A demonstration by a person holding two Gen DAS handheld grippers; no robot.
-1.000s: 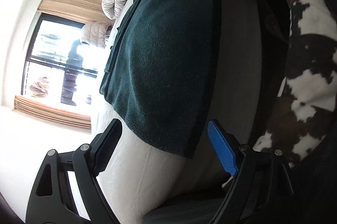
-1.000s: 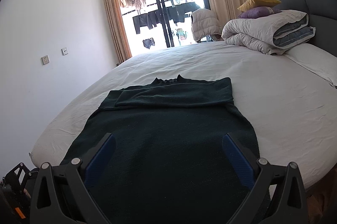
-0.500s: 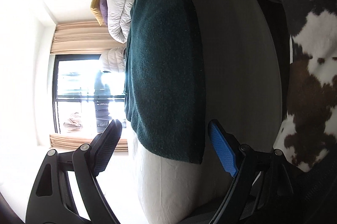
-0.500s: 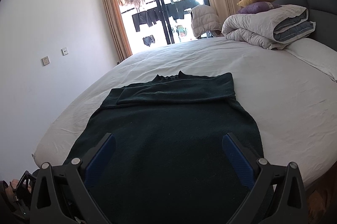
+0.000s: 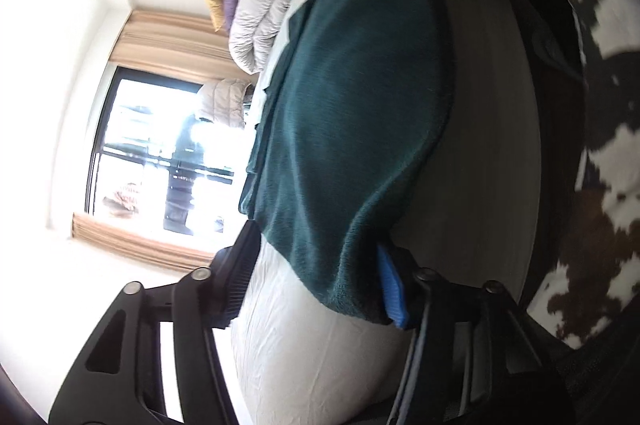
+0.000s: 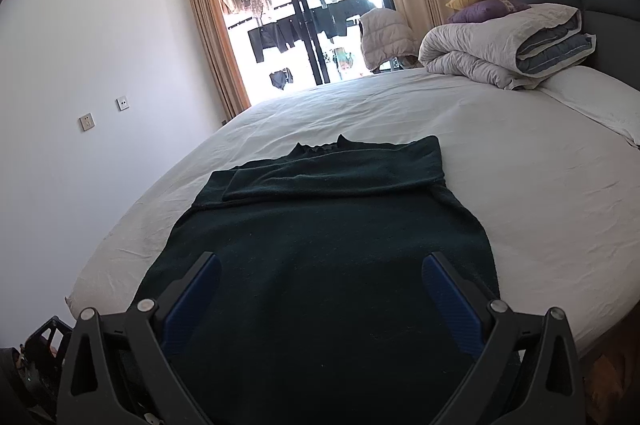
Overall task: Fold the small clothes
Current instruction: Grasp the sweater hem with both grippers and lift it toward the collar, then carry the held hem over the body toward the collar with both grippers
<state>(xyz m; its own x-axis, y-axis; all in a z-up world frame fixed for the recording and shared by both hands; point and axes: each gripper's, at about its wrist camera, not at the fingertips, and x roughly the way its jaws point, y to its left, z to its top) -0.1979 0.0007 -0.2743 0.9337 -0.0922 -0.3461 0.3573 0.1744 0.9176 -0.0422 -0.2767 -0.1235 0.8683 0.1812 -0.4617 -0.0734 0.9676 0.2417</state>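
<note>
Two tools are on one dark green sweater, and the fold looks to be only partly done. Left wrist view first, and it's rolled sideways: the left tool [image 5: 316, 289] has its fingers spread apart around the sweater [image 5: 352, 97] at its bottom corner, where the hem drapes over the edge of the bed [image 5: 304, 353]. The blue pad is tucked against, partly under, the knit; the dark finger [image 5: 236, 277] stands off on the sheet side. Not clamped yet, I'd say, though the corner sits right in the gap. A cowhide rug [image 5: 600, 153] shows on the floor beyond, a rolled duvet [image 5: 260, 1] up at the far end.

Over to the right wrist view: the right tool [image 6: 320, 301] is wide apart too, holding nothing, poised over the lower part of the sweater [image 6: 328, 225], fabric spanning the whole gap between the blue pads [image 6: 448, 301]. The garment lies flat on the white bed [image 6: 520, 185], collar toward the window [image 6: 304, 9], both sleeves already laid across the chest in a tidy band. So sleeves done; hem still hanging off the near edge. Left to do, by my reckoning: grip the bottom corners and bring the hem up toward the collar.
</note>
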